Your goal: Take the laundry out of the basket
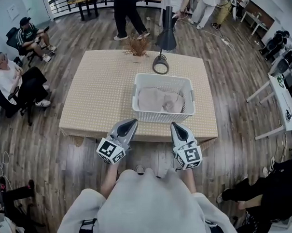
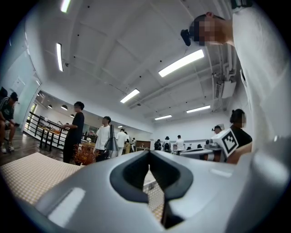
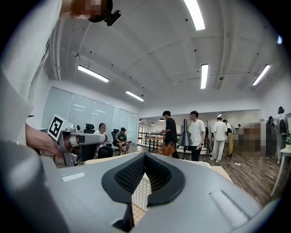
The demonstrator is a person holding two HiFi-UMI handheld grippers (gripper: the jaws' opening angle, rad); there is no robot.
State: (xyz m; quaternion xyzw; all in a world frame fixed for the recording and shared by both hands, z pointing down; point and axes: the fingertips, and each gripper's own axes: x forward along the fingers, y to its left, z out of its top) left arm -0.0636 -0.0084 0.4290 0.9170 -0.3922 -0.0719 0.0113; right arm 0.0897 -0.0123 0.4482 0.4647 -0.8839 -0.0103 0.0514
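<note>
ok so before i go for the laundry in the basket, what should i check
1. Laundry in place: ok. The beige laundry lies inside the white basket.
2. Jaws ready to grasp: not ok. The left gripper and the right gripper are both shut, with nothing between their jaws.
3. Grippers over the basket: not ok. Both are short of it, at the table's near edge.
4. Obstacles on the approach: ok. The lamp and the dried plant stand beyond the basket.
5. Number of pieces in the basket: cannot tell.
</note>
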